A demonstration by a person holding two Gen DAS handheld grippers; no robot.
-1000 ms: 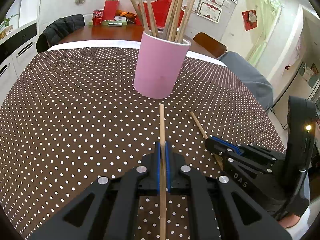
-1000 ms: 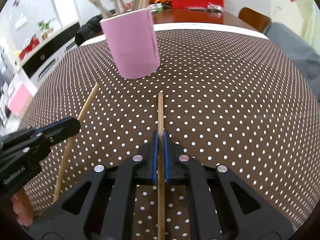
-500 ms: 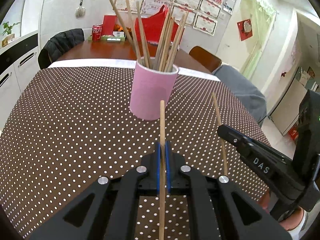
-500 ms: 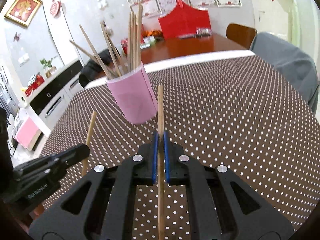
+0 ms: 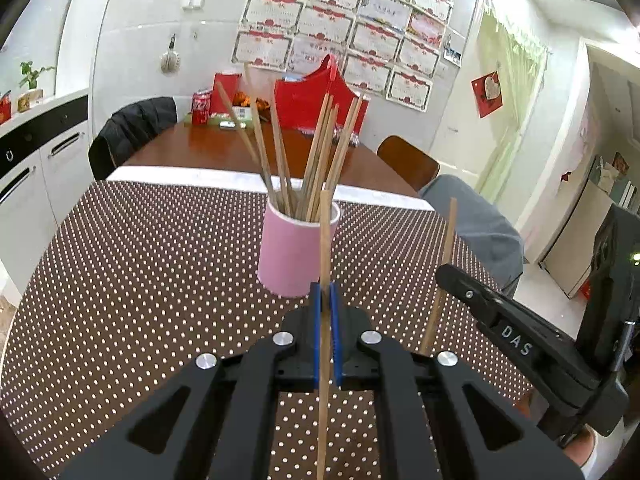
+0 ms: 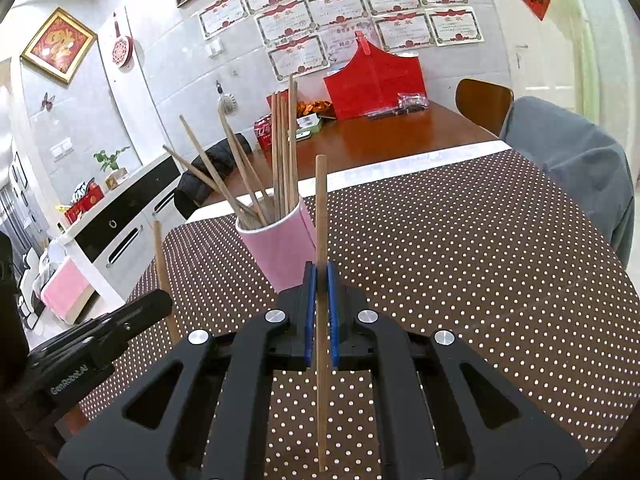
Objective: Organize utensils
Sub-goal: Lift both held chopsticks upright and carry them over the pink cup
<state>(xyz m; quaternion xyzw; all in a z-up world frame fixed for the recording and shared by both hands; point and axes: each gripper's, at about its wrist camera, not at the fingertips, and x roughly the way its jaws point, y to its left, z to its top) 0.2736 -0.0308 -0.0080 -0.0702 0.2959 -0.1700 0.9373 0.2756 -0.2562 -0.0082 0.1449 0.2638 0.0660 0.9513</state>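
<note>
A slim, pale wooden chopstick [image 5: 325, 240] runs straight up the middle of the left wrist view, round in section and matte, its blunt tip reaching the level of the cup rim behind it. The left tool [image 5: 327, 292] is clamped on it, blue pads pressed flat to either side, with the rest of the stick trailing back down between the black arms to the bottom edge of the frame. In the right wrist view a second chopstick [image 6: 320, 216] of the same wood stands in the centre of the frame, gripped the same way by the right tool [image 6: 320, 270], whose blue pads are closed tight on its shaft.

Just beyond both tips stands a pink cup [image 5: 294, 254], a plain smooth cylinder with a thin wall, upright on the bench [image 5: 140, 264]. It holds a loose bundle of chopsticks [image 5: 316, 148] that fan outward from its mouth, some leaning left, some right.

The bench wears a dark brown cloth covered in small white dots, with a white strip along its far edge. At the right of the left wrist view the other tool shows as a black body with white lettering, its stick rising at a slight tilt. Behind the bench a glossy reddish wooden table [image 6: 384, 136] carries a red basket [image 6: 376, 80].
</note>
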